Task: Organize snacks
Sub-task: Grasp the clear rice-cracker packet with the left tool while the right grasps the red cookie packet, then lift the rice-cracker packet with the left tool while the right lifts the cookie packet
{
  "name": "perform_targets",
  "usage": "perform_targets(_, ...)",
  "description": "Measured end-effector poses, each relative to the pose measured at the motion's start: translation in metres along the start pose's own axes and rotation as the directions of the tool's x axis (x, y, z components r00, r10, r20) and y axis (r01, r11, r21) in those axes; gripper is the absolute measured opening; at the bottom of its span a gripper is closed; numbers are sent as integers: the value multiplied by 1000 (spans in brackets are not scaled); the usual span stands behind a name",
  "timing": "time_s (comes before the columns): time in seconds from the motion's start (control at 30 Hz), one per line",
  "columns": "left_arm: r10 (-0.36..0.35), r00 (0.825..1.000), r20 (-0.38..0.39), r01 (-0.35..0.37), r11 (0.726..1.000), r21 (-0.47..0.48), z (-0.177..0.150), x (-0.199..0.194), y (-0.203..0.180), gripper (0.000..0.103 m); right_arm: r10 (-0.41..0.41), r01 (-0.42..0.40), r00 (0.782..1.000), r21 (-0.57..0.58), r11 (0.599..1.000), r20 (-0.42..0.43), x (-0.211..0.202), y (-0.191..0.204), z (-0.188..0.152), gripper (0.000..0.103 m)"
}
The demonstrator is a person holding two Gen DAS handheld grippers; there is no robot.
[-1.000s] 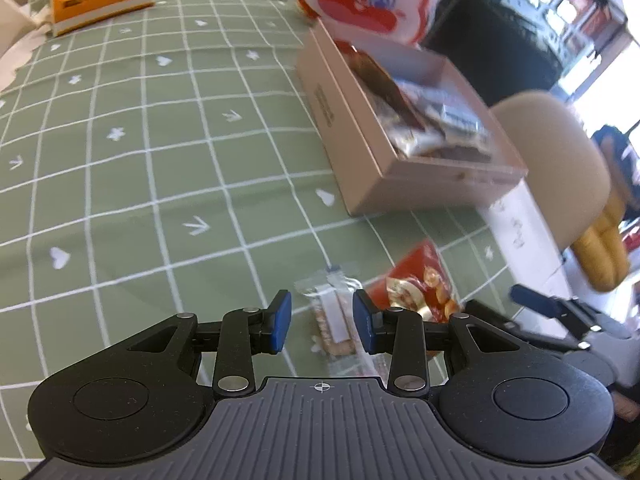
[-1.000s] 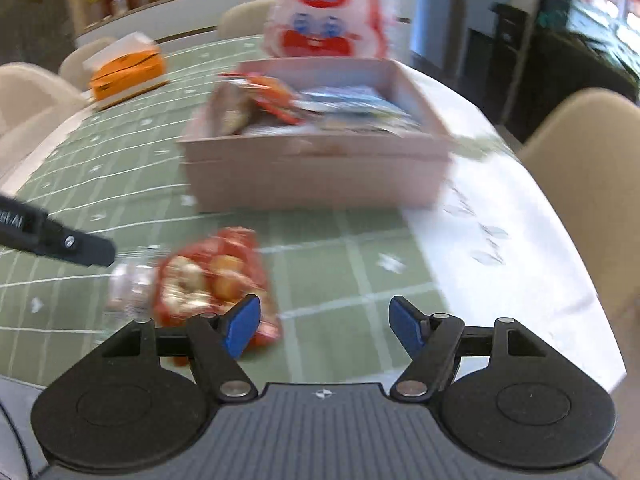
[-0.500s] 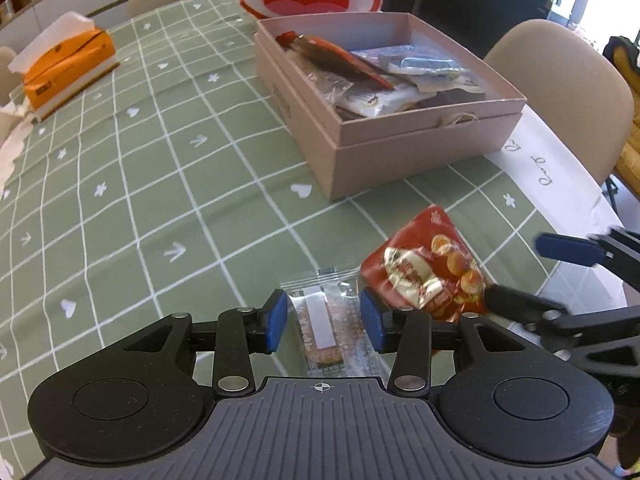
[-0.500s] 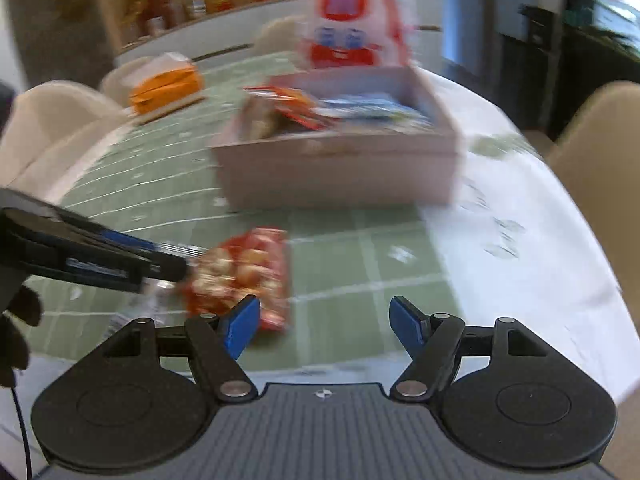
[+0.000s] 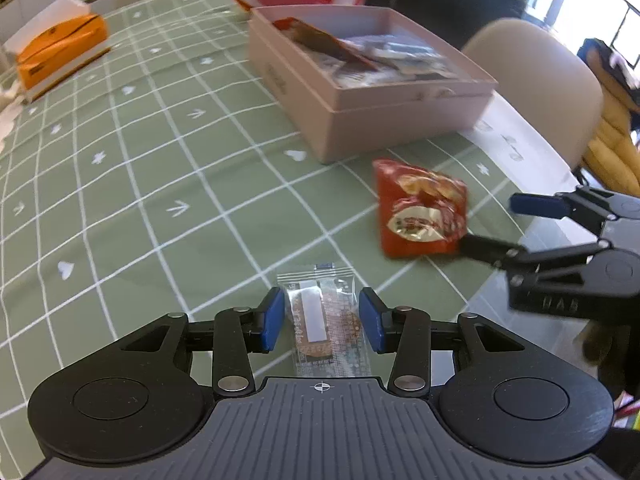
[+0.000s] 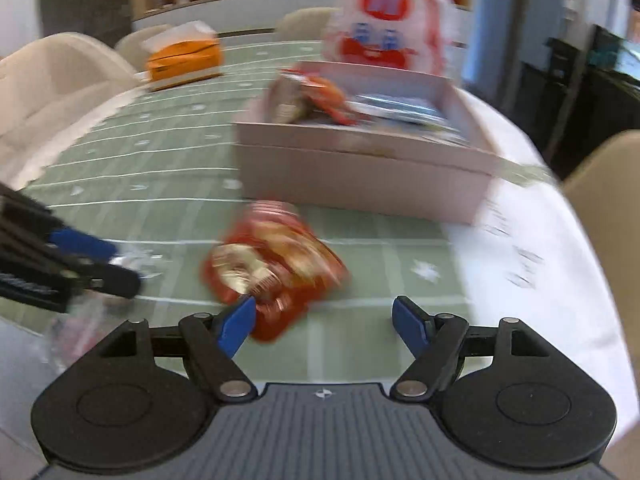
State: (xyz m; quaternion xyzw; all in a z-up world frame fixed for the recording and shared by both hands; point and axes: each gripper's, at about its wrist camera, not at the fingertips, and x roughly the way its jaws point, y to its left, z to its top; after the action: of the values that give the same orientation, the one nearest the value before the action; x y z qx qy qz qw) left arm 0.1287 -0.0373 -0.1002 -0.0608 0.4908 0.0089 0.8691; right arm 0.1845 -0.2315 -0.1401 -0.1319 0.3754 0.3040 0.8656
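Clear-wrapped biscuit packet [image 5: 325,316] lies lengthwise between the open left gripper [image 5: 322,320] jaws near the table [image 5: 120,200] edge; the open right gripper [image 6: 324,320] flanks the red snack bag [image 6: 272,268].

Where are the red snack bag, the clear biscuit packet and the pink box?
red snack bag [image 5: 420,210], left wrist view, front face.
clear biscuit packet [image 5: 324,316], left wrist view, middle of wrapper.
pink box [image 5: 372,120], left wrist view, near side wall.

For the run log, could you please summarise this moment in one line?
left gripper: open, straddling clear cracker packet | right gripper: open, at red snack bag | pink box: part-filled
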Motion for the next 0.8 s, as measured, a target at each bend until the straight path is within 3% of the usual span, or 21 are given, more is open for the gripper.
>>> perform_targets(0.2,45,999,-23,-42,993,106,-9,-3,-15,46,-40,41,999,91,995,-5,-8,-17,-16,83)
perform_targets(0.3,61,998,-22,-58,994,94,-14,-6,-12,46,-13,17,999,126,992,-34,-4,-15,-15,103)
perform_targets(0.4,50,999,-13,-49,998,32,-15,-9,-1,46,-46,52,996,96,994,-72,0,-2,-11,103)
perform_targets(0.47,39,999,-6,-39,999,9,-17,-12,3,46,3,6,994,85,996,-110,2,6,-1,101)
perform_targets(0.57,14,1000,1,-14,999,-29,-21,-16,10,46,48,-42,997,109,993,-54,-1,20,12,96)
perform_targets(0.8,-41,999,8,41,995,-88,-24,-21,22,46,16,-11,999,172,985,-29,24,50,33,93)
